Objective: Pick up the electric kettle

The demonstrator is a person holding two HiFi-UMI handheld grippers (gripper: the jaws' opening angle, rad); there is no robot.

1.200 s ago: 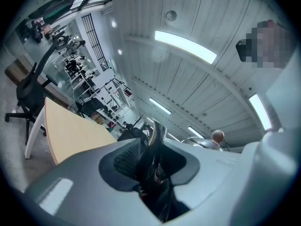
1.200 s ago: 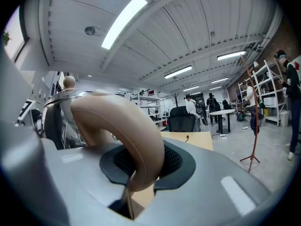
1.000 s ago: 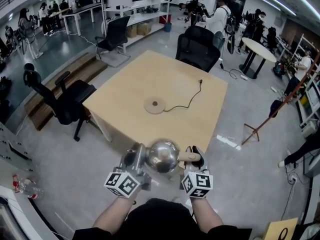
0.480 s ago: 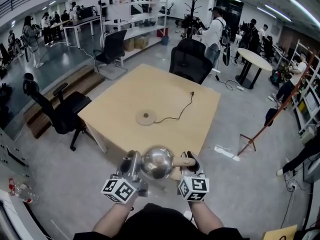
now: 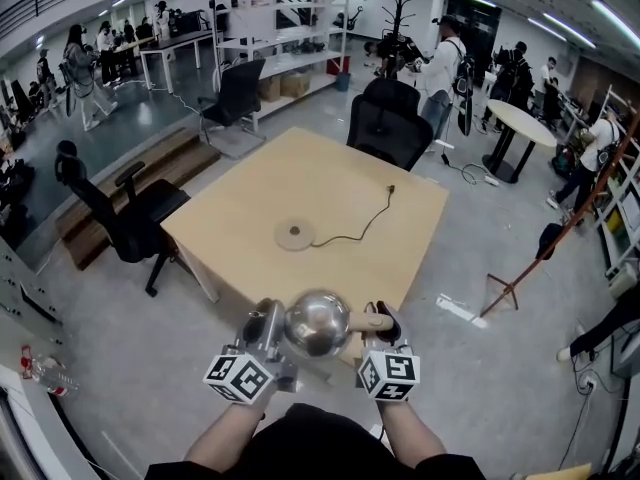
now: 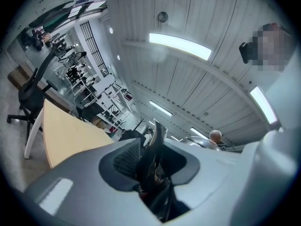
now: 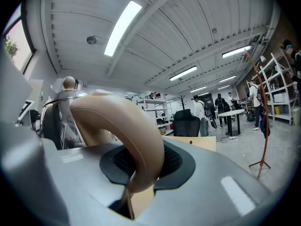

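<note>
We held the kettle (image 5: 317,320) between our two tongs at the lower middle of the head view, raised clear of the table (image 5: 300,173), where it overlapped the table's near edge. Our right gripper (image 5: 380,320) pinched the tan handle (image 7: 127,126), whose curve ran down between the jaws in the right gripper view. Our left gripper (image 5: 266,322) was pressed on the spout (image 6: 155,152), a thin dark lip that stood between its jaws. The round base (image 5: 294,235) lay at the table's middle, well apart from the kettle, and its cord (image 5: 355,226) trailed toward the upper right.
</note>
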